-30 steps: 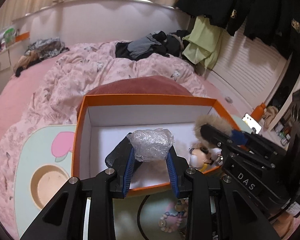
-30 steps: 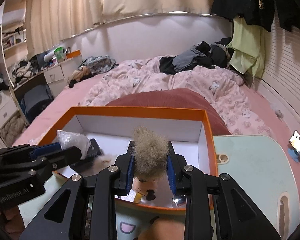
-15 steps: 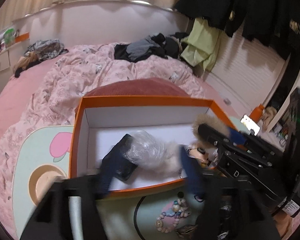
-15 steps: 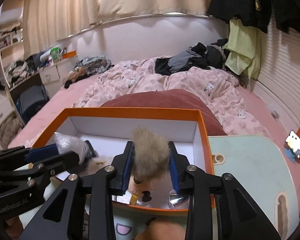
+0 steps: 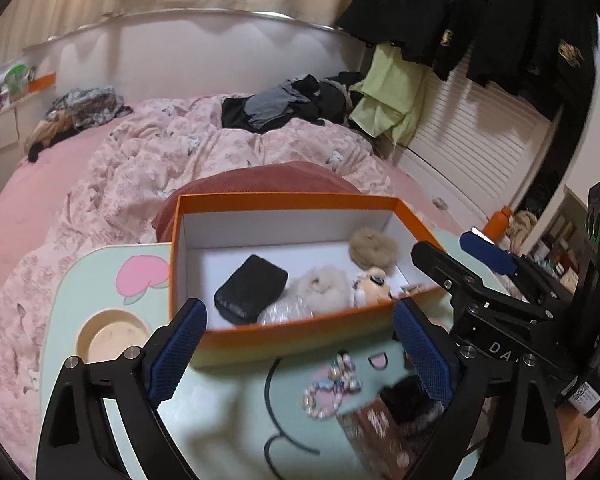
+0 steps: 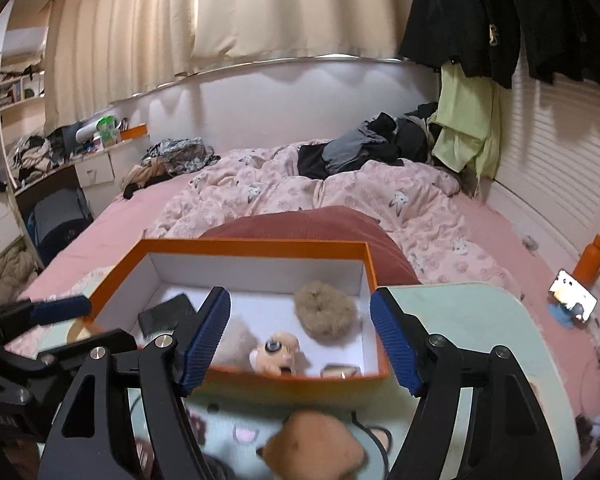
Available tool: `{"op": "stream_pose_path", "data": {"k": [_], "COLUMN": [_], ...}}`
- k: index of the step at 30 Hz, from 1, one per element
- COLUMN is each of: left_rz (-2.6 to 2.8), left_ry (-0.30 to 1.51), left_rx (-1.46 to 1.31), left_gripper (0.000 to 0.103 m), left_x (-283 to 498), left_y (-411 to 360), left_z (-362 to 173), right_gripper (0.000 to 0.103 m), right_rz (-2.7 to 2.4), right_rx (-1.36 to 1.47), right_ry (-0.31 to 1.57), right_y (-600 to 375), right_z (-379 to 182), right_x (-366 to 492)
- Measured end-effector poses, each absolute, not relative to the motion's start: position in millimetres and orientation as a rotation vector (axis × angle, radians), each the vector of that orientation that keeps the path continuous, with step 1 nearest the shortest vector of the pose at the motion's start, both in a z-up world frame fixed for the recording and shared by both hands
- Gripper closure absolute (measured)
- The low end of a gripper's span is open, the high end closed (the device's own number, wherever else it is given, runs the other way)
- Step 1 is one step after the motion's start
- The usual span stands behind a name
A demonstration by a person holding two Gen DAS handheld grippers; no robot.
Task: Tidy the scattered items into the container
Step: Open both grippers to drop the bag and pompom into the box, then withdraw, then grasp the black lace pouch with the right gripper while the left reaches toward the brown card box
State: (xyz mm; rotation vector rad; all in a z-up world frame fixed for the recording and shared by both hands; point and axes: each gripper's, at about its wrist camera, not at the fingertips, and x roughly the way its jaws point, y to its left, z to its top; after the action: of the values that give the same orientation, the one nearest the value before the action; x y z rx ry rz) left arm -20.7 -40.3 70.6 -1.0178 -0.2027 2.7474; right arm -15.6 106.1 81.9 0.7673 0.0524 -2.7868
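Bed tray — one box, two pompoms.

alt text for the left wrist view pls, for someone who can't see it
The left gripper, jaws opening and empty, hangs over the near edge of an orange box holding a black pouch, two fluffy pom-poms and a small doll. A bead bracelet lies on the pale green tray table outside the box; the right gripper is at right.

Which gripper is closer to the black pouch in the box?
Left. The left gripper, fingers opening and empty, hangs just before the black pouch. The right gripper sits toward the orange box's other end, over the doll.
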Motion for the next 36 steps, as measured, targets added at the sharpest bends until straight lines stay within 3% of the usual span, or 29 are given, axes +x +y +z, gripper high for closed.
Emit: {"op": "stream_pose_path", "data": {"k": [5,12,17,26,28,36], "left_rz": [2.734,2.727,2.718,2.697,2.706,2.712], "left_ry": [-0.213,-0.266,-0.161,-0.156,-0.115,0.051], "left_rx": [-1.065,-1.180,-1.174,-1.281,-1.289,-1.331], "left_gripper": [0.007,0.007,0.007,0.007,0.007,0.003], "left_x": [8.3,39.9,46.1,42.4,43.0,41.9], "left_y": [-50.3,-51.3,-33.3,-28.3,-24.1,-7.6], "left_z": [63.5,27.6,25.1,5.9,4.6,-1.0], "right_gripper": [0.030,0.030,0.030,0.029,0.023,0.019], "right_rz": [-2.803,-2.712,-2.720,-2.709,-2.711,-2.715], "right_rx": [0.842,1.110,1.206,1.295,1.304,1.315], "right_ry": [0.092,-0.066,-0.011,0.037,0.062,0.103], "right_y": [121.9,148.8,150.9,150.7,149.0,148.0], "right_z": [78.3,46.4,31.2,16.3,14.8,11.8], "right_x": [11.4,29.1,39.4,39.9,40.0,40.8]}}
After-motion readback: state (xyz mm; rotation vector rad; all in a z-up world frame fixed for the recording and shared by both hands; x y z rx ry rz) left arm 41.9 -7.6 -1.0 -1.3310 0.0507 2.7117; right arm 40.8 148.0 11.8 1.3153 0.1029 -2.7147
